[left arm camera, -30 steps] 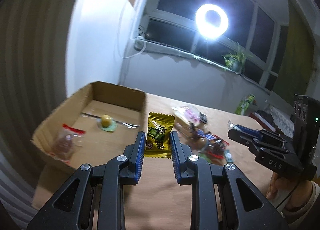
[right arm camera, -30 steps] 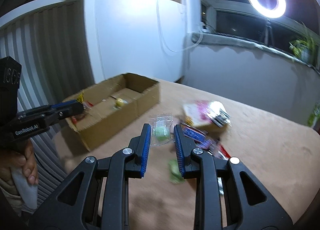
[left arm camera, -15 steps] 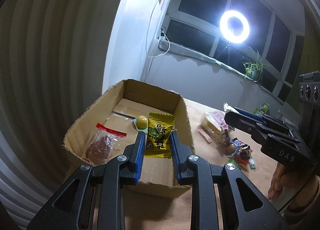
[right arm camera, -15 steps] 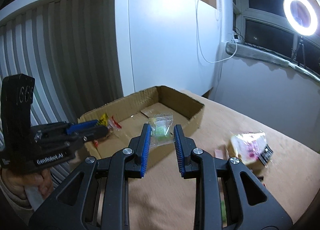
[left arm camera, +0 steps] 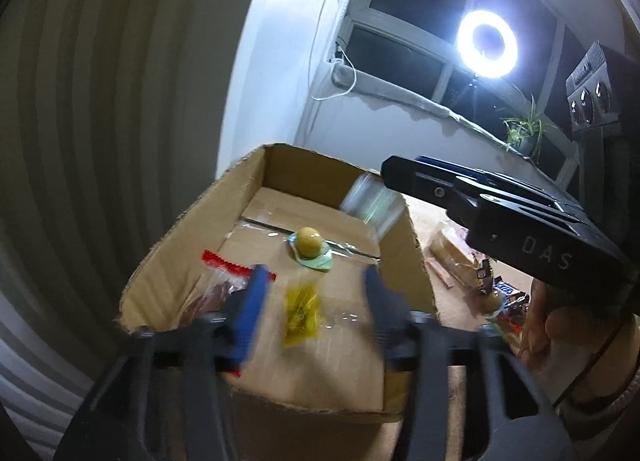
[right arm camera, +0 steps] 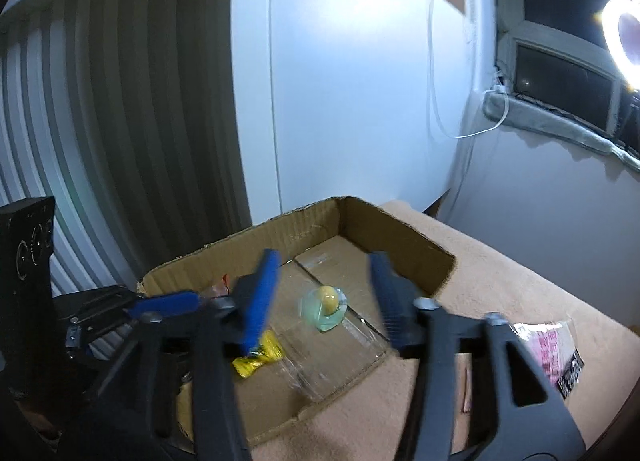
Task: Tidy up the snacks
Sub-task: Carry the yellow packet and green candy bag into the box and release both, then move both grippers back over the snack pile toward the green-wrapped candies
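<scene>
Left wrist view — left gripper [left arm camera: 312,309] jaws opening, yellow packet [left arm camera: 301,313] loose between them | right gripper [right arm camera: 320,297] opening, clear packet [left arm camera: 370,207] below | cardboard box [left arm camera: 416,261] beneath both

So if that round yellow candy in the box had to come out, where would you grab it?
Pinch the yellow ball itself across its width, coming straight down from above. It stands proud of its flat green wrapper on the box floor, and the walls block a side approach.
</scene>
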The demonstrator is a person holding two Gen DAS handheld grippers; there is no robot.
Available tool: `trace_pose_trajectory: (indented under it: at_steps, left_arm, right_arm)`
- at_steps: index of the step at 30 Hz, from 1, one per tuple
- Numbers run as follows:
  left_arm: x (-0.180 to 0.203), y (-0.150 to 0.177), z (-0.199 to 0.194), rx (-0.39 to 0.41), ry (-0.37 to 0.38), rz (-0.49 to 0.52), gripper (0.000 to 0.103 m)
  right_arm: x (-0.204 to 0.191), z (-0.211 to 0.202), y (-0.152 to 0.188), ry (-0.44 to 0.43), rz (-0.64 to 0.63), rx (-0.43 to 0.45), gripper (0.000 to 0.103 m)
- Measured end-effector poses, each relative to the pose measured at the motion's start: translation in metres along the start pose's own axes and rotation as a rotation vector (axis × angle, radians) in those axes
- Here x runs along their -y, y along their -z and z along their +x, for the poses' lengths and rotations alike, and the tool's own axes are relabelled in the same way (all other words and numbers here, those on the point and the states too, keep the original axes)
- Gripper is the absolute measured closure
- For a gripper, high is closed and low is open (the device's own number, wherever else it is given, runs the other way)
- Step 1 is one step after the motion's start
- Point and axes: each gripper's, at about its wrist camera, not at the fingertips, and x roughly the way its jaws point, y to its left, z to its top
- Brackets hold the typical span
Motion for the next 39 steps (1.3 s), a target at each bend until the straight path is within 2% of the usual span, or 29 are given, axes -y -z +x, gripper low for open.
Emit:
trace_pose_trajectory:
  at_steps: [7,20,31,39]
  left_arm:
    - [0.001,0.007,-0.02,0.016,-0.023,-0.009,0.035]
    - [0.003,0.011,-0.054,0.047,-0.052,-0.021,0.035]
    - [0.025,0.014,-0.064,0.052,-0.05,0.018,0.035]
    - [0.046,0.016,-0.058,0.035,-0.035,0.056,0.034]
  right_arm:
    - [0.002,-0.025,0.024,0.026,0.023,-0.026,0.044]
    - [-0.008,-0.064,0.047,-0.001,0.039,-0.023,0.044]
    - [-0.007,-0.083,0.066,-0.001,0.066,-0.024,0.044]
    - [0.009,-0.095,0.08,0.016,0.106,-0.024,0.044]
